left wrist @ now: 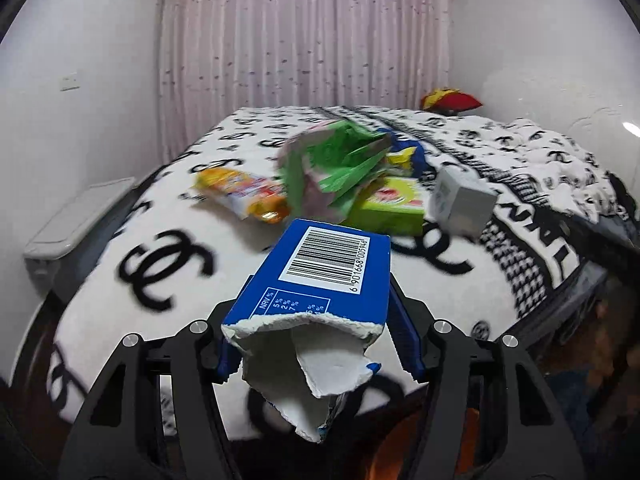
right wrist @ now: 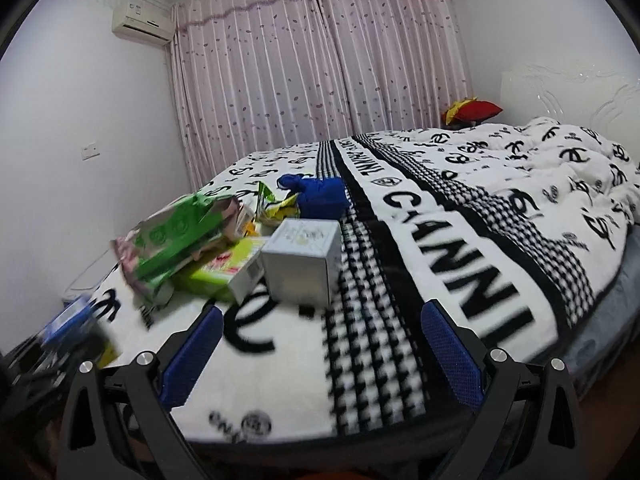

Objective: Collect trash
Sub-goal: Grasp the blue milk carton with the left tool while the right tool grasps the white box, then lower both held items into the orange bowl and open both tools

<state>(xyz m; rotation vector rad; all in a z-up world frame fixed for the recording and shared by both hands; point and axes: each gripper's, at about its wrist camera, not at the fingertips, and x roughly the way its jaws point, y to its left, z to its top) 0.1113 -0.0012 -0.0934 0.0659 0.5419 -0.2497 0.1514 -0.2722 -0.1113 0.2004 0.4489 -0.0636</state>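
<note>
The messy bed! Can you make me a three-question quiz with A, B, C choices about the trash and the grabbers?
1. Where is the torn blue cardboard box with a barcode?
A. between the left gripper fingers
B. flat on the bed
C. on the windowsill

2. What colour are the closed curtains?
A. yellow
B. pink
C. dark green

3. How is the right gripper?
A. shut on a sock
B. shut on a bottle
C. open and empty

Answers: A, the box sits pinched between the blue pads; B, pale pink speckled fabric covers the window; C, its fingers stand wide apart over the black-and-white patterned blanket.
</note>
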